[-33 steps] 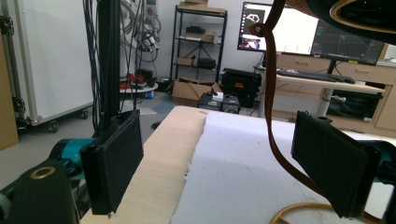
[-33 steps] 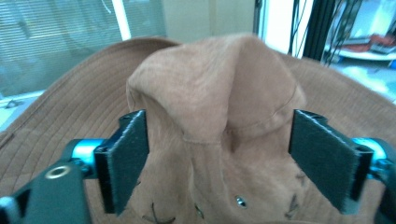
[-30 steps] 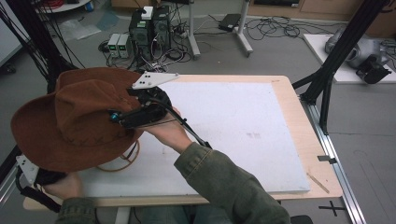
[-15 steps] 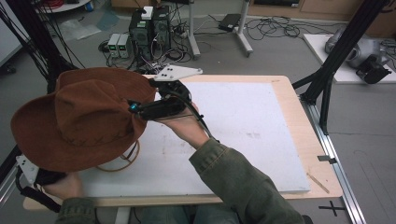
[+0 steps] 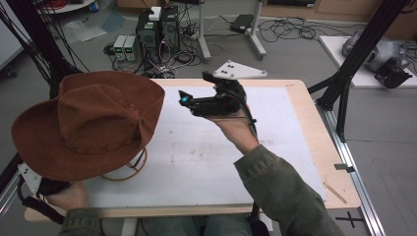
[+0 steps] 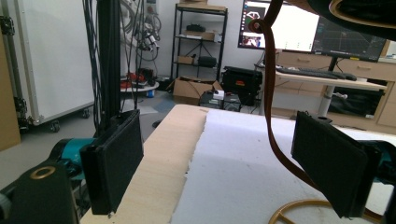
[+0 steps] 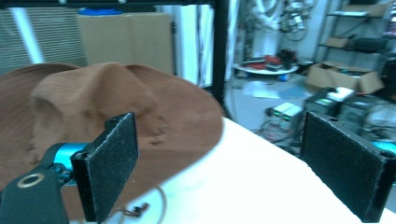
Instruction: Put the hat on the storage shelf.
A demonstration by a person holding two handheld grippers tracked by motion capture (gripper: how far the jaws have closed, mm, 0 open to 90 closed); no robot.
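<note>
A: Hat (image 5: 88,125) — where is it being seen from above?
B: At the table's (image 5: 305,128) left edge, the right gripper (image 5: 189,101) being held apart from it.
A: And the gripper views?
B: The left gripper (image 6: 224,168) is being kept spread beside the hat's cord (image 6: 275,135); the right gripper's jaws are being held wide, facing the hat.

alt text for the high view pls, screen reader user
A brown hat sits over the left end of a white-topped table, its cord looped beneath the brim. The person's right hand holds the right tongs open above mid-table, pointing at the hat; the left hand is at the near-left edge, under the brim.
</note>
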